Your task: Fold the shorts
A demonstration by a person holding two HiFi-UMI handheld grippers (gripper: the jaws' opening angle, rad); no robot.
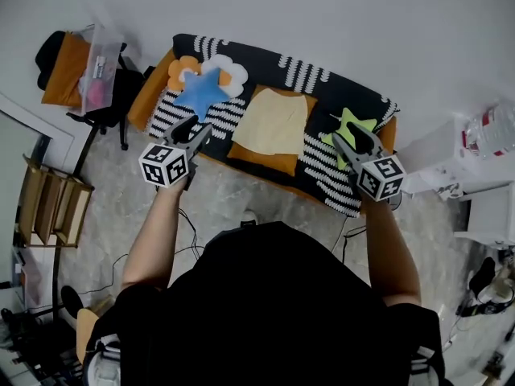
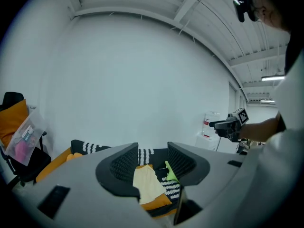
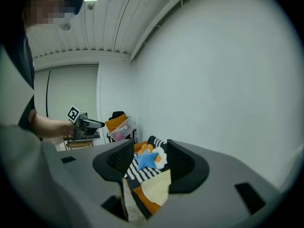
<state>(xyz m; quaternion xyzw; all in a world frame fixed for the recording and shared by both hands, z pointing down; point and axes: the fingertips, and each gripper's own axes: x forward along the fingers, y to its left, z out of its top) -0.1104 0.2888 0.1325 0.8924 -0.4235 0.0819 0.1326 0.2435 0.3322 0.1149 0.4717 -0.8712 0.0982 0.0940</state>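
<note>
The pale yellow shorts (image 1: 273, 121) lie flat on an orange cushion (image 1: 265, 158) in the middle of a sofa with a black-and-white striped cover (image 1: 322, 171). My left gripper (image 1: 199, 132) hovers in front of the sofa's left part, open and empty. My right gripper (image 1: 341, 141) hovers before the sofa's right part, also open and empty. Both stand short of the shorts without touching them. In the left gripper view the shorts (image 2: 146, 184) show between the open jaws (image 2: 152, 161). The right gripper view has the shorts (image 3: 159, 189) low between its jaws (image 3: 149, 161).
A blue star pillow (image 1: 201, 91) and a white-and-orange flower pillow (image 1: 229, 71) lie at the sofa's left, a green star pillow (image 1: 351, 123) at its right. A chair with an orange cloth and a plastic box (image 1: 95, 64) stands left. White cabinet (image 1: 467, 171) right.
</note>
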